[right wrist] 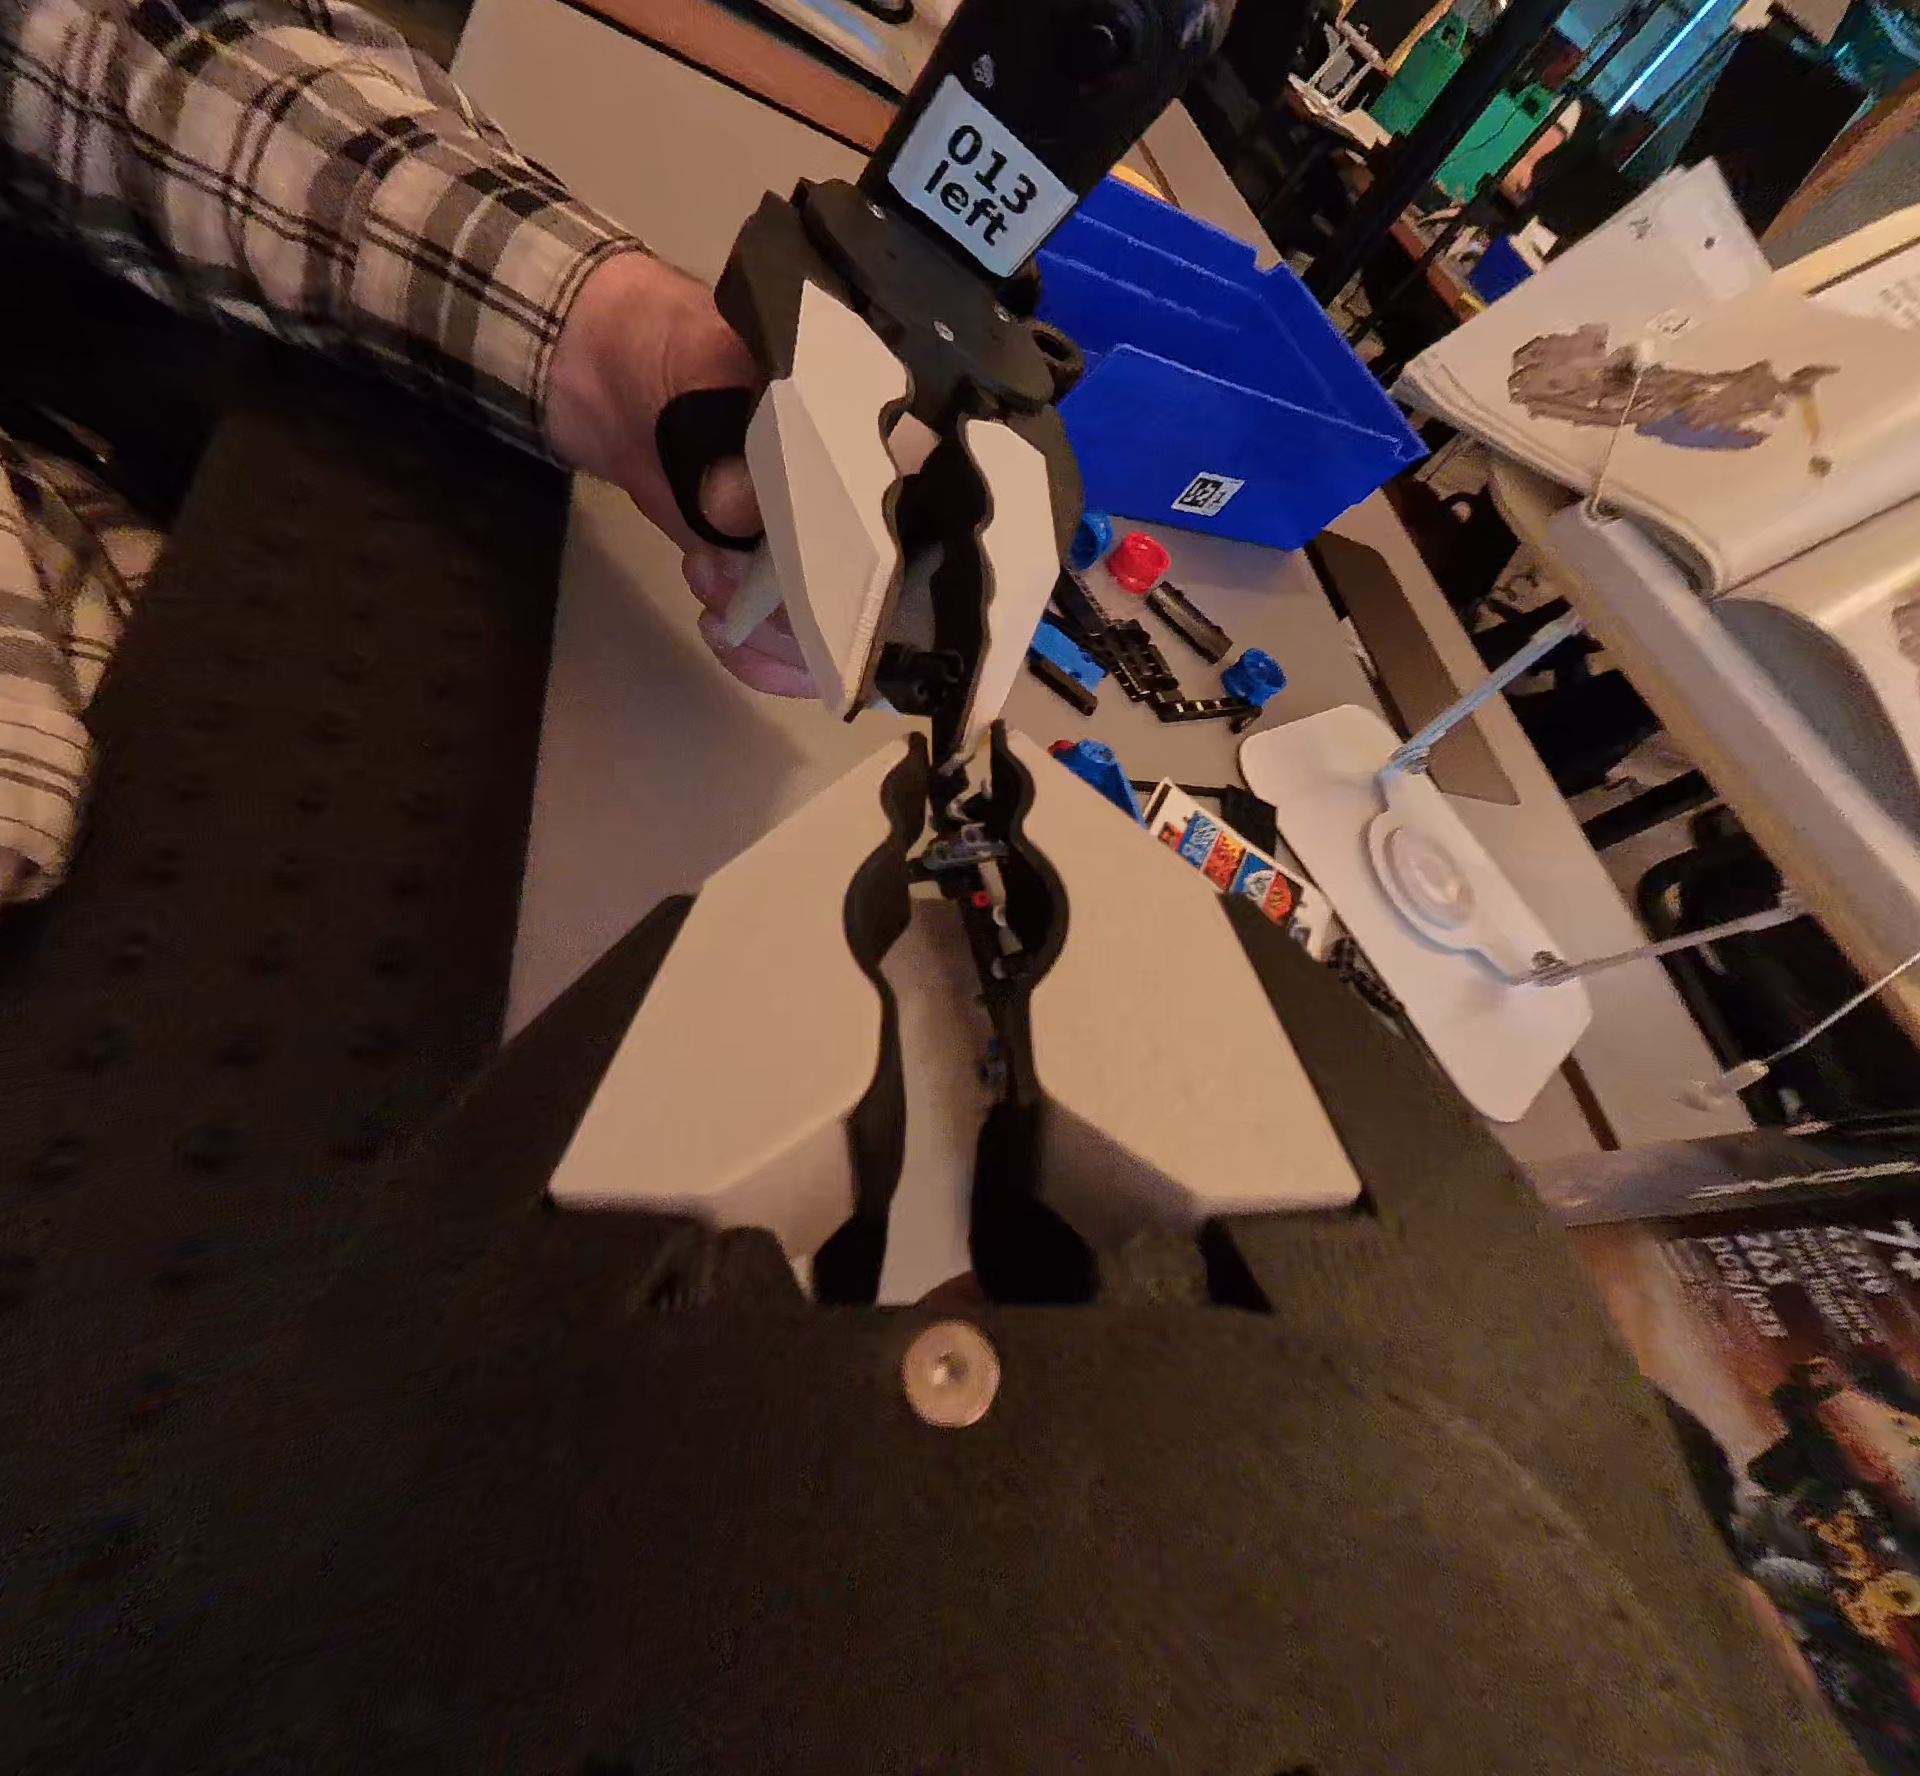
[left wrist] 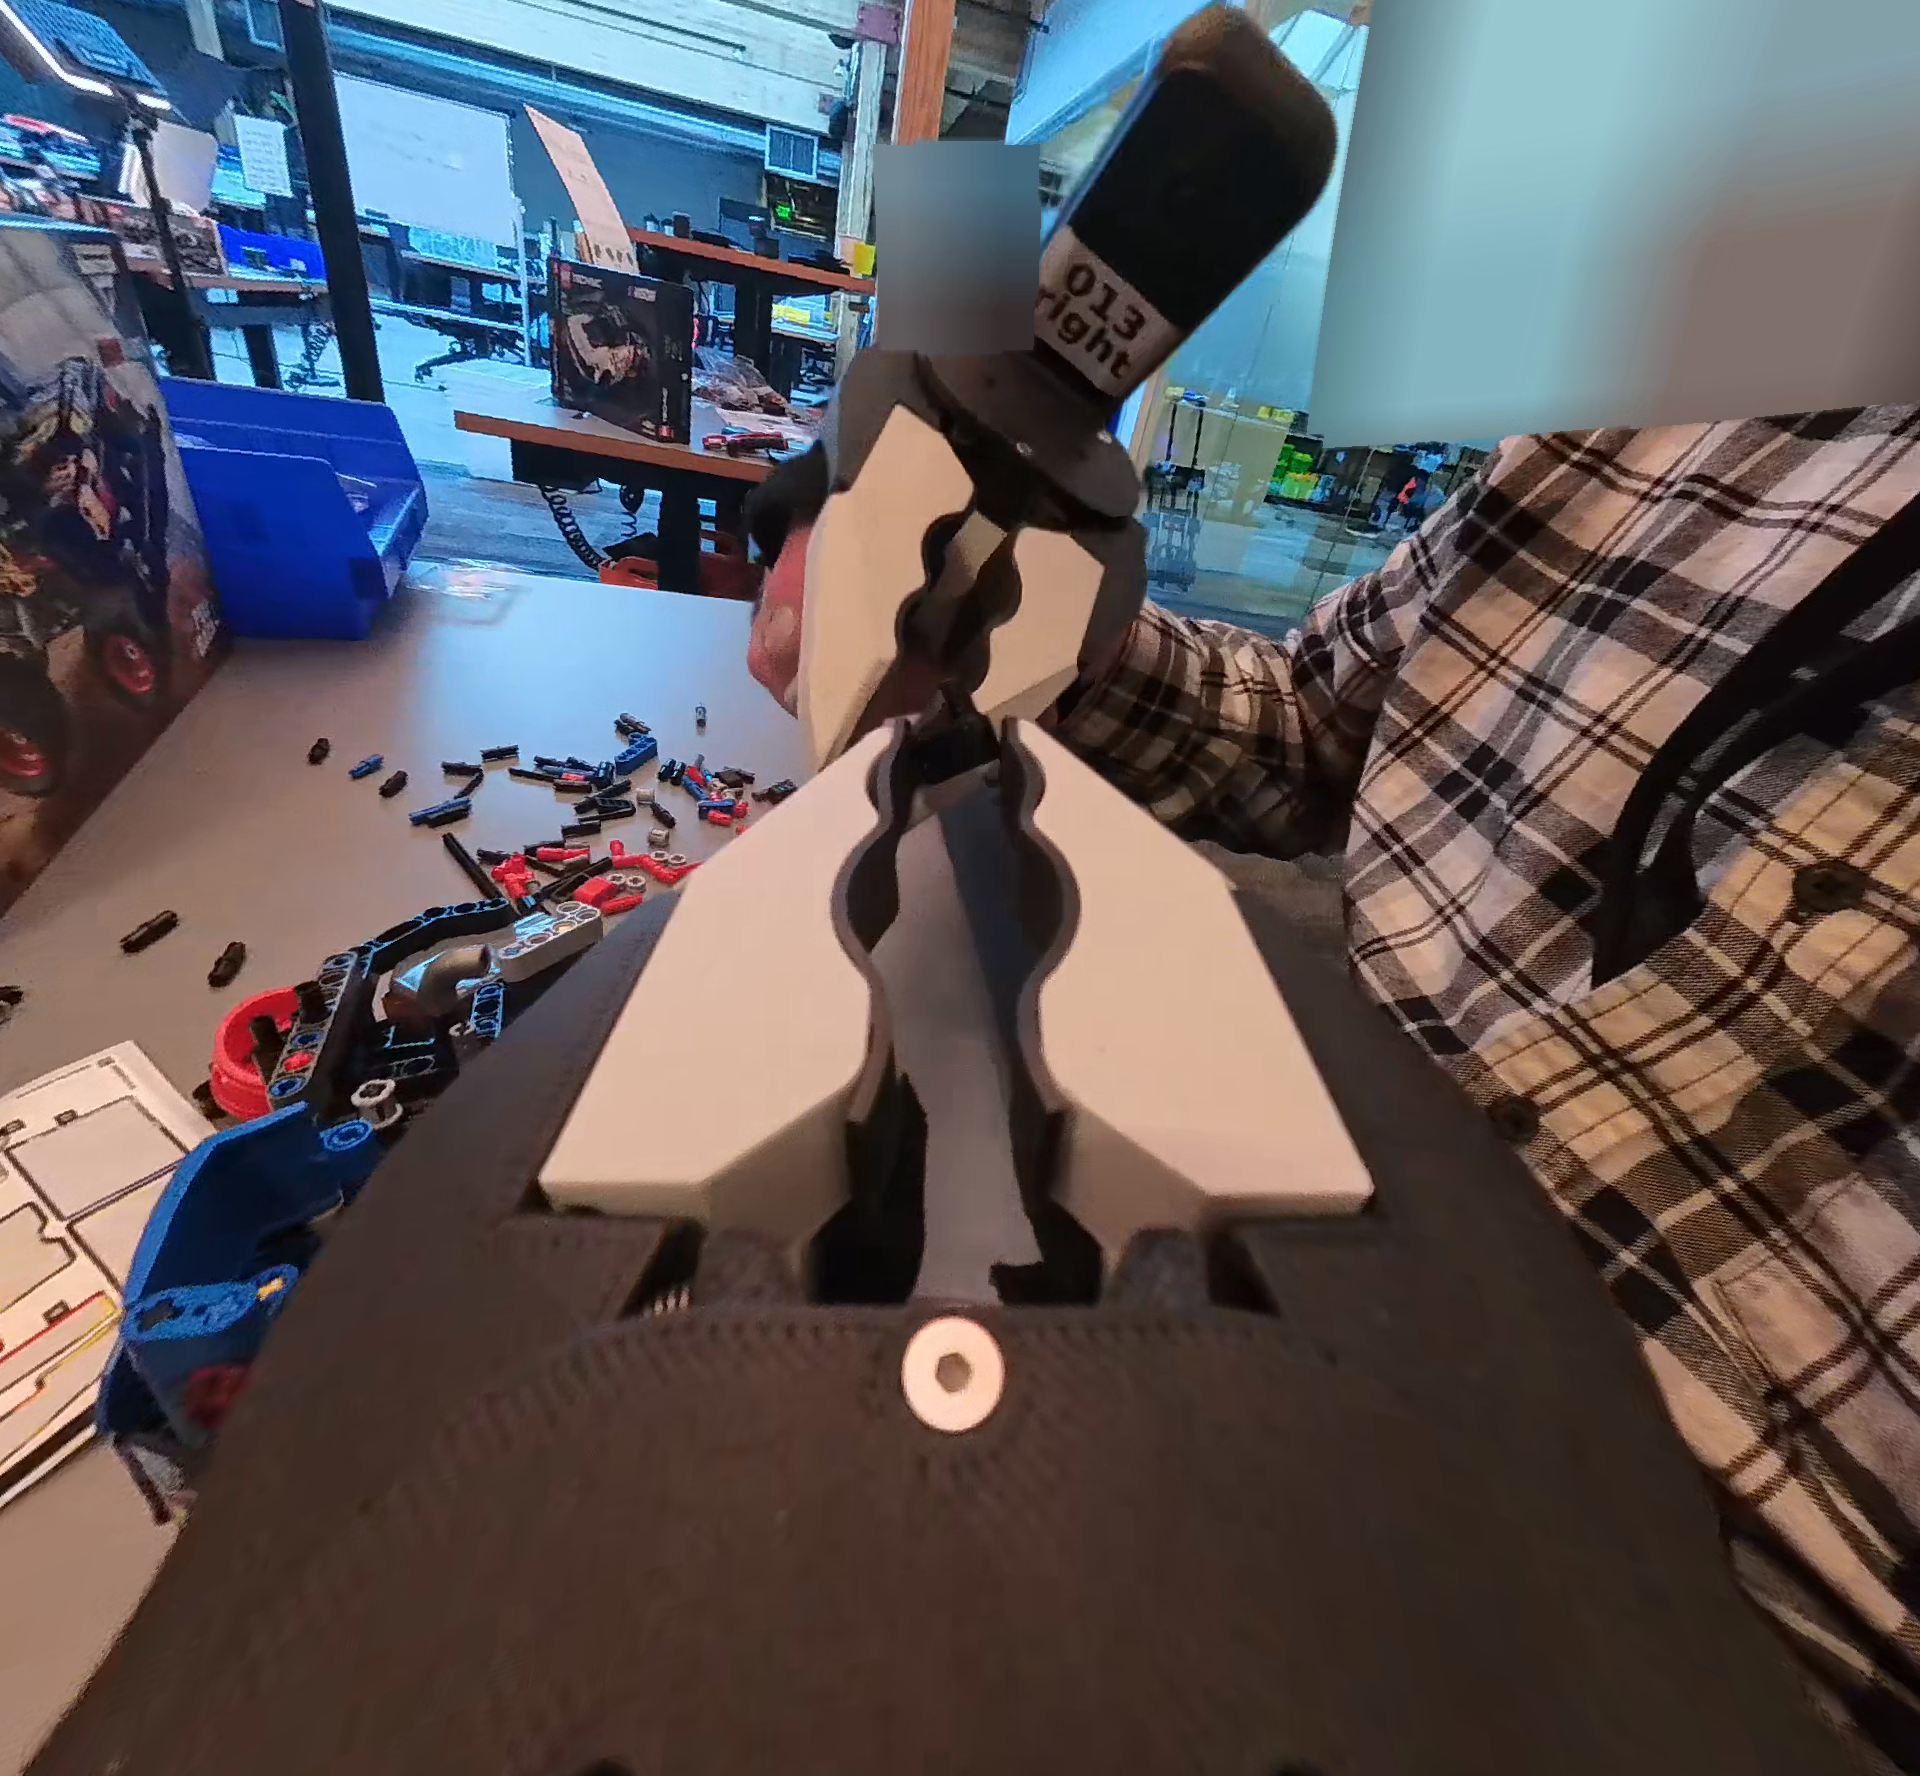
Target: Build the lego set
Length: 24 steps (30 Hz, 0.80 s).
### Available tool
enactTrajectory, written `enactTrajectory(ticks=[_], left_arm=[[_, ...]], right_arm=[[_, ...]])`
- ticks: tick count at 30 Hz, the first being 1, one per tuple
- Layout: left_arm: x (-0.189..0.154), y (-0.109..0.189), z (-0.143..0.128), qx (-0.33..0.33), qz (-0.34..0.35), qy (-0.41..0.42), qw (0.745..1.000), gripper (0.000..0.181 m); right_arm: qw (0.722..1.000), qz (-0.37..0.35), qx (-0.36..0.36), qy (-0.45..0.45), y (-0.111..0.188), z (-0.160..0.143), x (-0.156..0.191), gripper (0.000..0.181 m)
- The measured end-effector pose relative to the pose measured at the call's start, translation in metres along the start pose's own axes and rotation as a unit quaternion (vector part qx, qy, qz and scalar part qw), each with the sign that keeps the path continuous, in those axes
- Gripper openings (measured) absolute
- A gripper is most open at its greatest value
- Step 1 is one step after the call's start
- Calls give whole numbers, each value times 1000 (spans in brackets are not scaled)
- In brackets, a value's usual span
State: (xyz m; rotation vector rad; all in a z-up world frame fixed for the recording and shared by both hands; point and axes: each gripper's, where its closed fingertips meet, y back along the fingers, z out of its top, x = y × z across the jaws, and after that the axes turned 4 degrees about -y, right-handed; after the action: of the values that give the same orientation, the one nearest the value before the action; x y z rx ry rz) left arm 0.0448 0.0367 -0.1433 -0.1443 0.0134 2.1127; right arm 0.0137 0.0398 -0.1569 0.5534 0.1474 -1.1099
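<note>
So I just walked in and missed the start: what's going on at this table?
A person in a plaid shirt holds a tool in each hand, tip to tip above the table. The left tool pinches a small black lego piece. The right tool grips a thin black lego assembly, and the two seem to be getting joined. Loose lego pieces, a half-built model, a blue bin and an instruction booklet lie around.

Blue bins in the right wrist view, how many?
2, nested or stacked: front blue bin beside the loose parts, second bin right behind it, partly covered by the left tool. More could be hidden.
</note>
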Motion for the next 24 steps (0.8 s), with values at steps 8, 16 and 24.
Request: enactTrajectory(ticks=[8, 16, 24], left_arm=[[5, 4, 4, -21, -6, 33, 999, 15], [6, 5, 8, -38, -16, 55, 998, 15], [8, 4, 6, -45, -28, 88, 995, 15]], right_arm=[[998, -41, -23, 46, -5, 0, -7, 6], [994, -63, -48, 74, -7, 1, -6, 15], [983, -119, -32, 134, -10, 1, -11, 9]])
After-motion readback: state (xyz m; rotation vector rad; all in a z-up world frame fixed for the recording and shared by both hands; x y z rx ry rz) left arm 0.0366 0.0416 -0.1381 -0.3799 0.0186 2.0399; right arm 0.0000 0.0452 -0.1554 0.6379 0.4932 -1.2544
